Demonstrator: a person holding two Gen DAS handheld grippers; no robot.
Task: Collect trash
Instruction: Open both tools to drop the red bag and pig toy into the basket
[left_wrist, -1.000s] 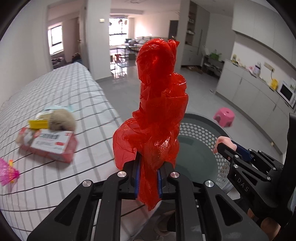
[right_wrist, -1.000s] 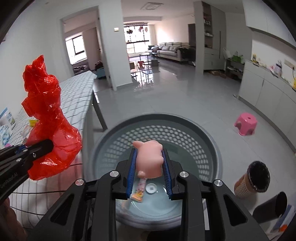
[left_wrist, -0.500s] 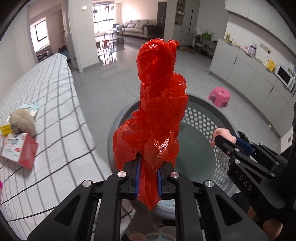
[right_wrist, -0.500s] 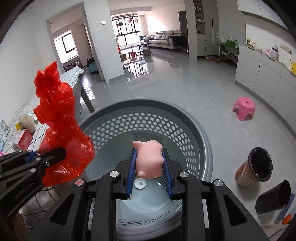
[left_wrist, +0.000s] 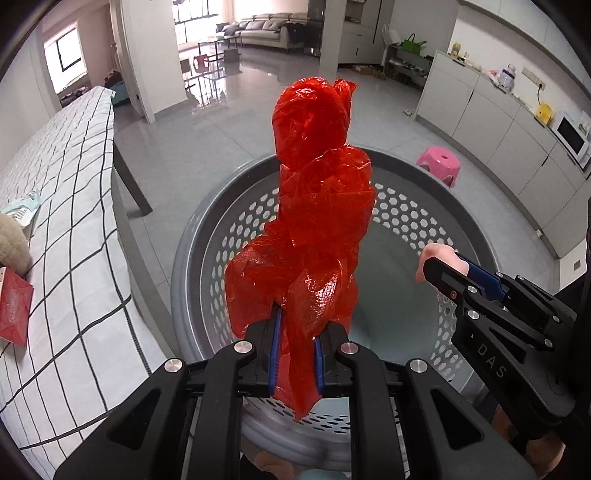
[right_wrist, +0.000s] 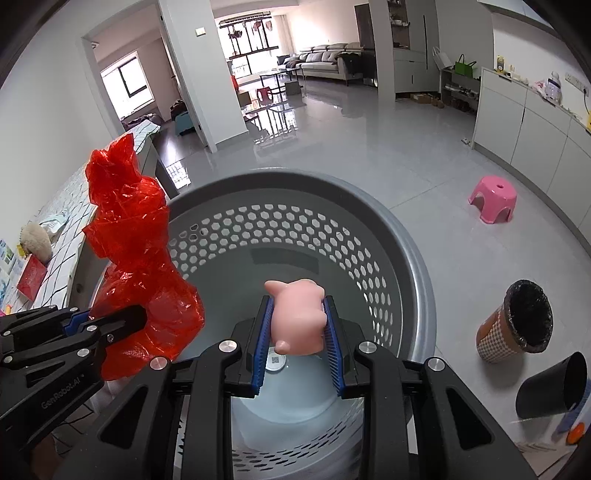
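Left wrist view: both grippers are moving off the worktop (left_wrist: 74, 229) to hang over the grey basket (left_wrist: 207, 236). Left gripper (left_wrist: 295, 354) jaws are clamping the red plastic bag (left_wrist: 314, 221); right gripper (right_wrist: 298, 343) jaws are clamping the pink toy (right_wrist: 295, 317). Release appears imminent.

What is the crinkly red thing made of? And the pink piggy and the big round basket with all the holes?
The red bag looks like thin plastic film: see-through, shiny, sharply crinkled. The pink pig seems soft rubber or vinyl, smooth and matte, though that is hard to be sure of. The grey basket looks like hard moulded plastic, with neat punched-looking holes and a smooth rim.
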